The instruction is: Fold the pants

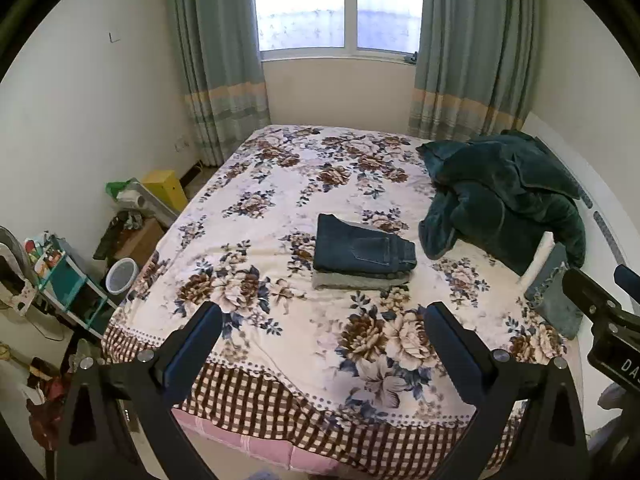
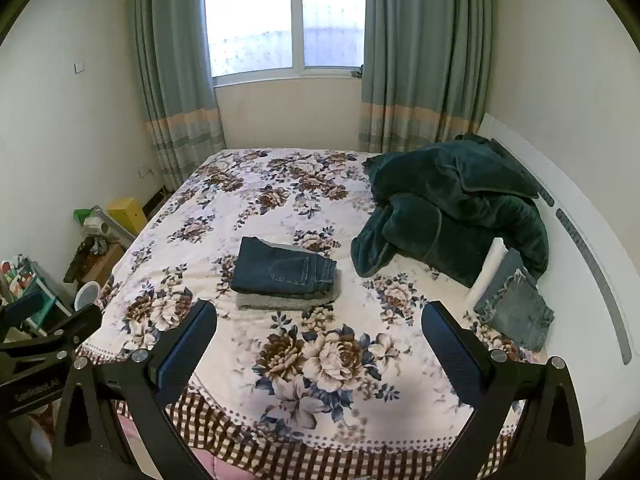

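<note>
Hovering over bed (image 1: pixel 280 360), both tongs (image 1: pixel 322 344) (image 2: pixel 320 340) wide, empty. Folded jeans (image 2: pixel 282 268) mid-bed atop grey garment (image 2: pixel 280 301). Denim likely thick, limp, non-slippery; grip at folded edge.

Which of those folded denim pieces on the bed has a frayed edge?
The lighter faded blue-grey folded denim piece by the headboard; its edge shows loose threads. The dark blue folded jeans atop the grey garment look clean-edged.

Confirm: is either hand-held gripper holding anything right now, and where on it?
Nothing held. The left hand-held gripper and the right hand-held gripper are both open above the bedspread. The folded jeans lie untouched on a grey garment.
</note>
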Motion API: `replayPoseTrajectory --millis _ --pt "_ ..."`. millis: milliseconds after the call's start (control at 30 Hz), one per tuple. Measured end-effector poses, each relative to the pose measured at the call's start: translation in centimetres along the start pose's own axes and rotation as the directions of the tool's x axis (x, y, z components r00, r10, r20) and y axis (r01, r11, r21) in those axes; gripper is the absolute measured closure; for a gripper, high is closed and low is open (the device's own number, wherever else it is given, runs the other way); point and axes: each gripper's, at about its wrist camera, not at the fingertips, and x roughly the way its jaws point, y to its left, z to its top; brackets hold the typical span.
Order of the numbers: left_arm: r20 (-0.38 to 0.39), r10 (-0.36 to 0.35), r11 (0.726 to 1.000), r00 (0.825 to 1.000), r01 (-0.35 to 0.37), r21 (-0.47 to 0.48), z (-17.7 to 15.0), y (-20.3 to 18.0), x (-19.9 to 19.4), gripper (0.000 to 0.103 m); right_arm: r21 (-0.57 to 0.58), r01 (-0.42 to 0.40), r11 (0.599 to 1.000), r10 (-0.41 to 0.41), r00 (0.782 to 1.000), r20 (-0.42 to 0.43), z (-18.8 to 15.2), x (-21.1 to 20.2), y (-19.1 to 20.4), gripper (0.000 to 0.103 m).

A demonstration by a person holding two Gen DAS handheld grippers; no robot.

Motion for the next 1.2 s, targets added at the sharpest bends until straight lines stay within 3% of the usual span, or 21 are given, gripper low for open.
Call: replayPoseTrajectory --millis 1200 --pt "0.057 0.014 1.0 0.998 -0.014 -0.004 1.2 0.5 -1.8 0.0 -0.028 -0.013 1.0 0.013 1.0 0.004 -0.3 0.3 1.0 0.0"
